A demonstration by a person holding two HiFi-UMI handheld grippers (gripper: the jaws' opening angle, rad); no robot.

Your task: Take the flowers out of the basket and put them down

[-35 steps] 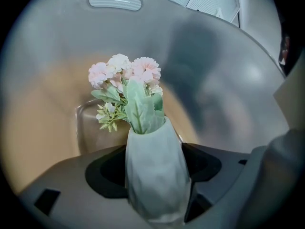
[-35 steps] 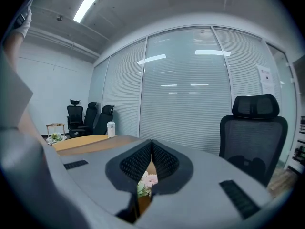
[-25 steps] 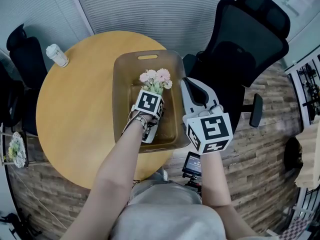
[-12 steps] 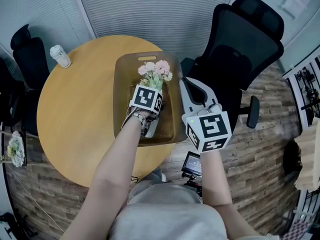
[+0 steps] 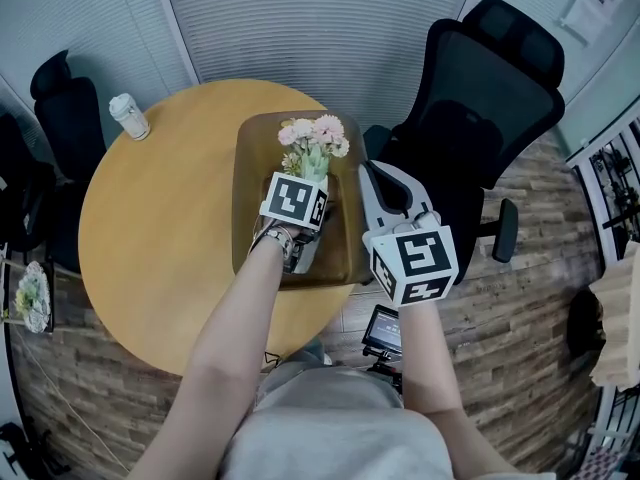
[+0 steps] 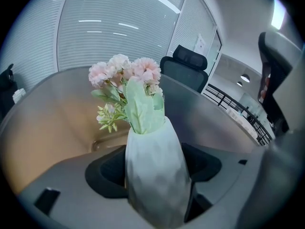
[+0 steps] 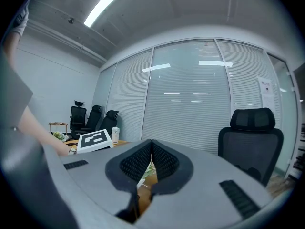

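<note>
A bunch of pink flowers point(image 5: 314, 136) stands in a pale green vase point(image 6: 155, 175). My left gripper point(image 5: 305, 180) is shut on the vase's body and holds it upright above the brown basket point(image 5: 246, 223) on the round wooden table point(image 5: 150, 228). In the left gripper view the blooms point(image 6: 126, 73) rise above the jaws, with the basket's inner wall point(image 6: 52, 128) behind them. In the head view the marker cube hides the vase. My right gripper point(image 5: 375, 173) hovers just right of the basket at the table's edge, shut with nothing in it point(image 7: 151, 157).
A white lidded cup point(image 5: 130, 117) stands at the table's far left. A black office chair point(image 5: 485, 98) sits close behind the right gripper and another point(image 5: 55, 98) at the left. A small plant point(image 5: 30, 298) is on a low stand left of the table.
The left gripper has lifted the vase of flowers a little, so the blooms now cover the basket's far handle slot. The right gripper has stayed where it was.
</note>
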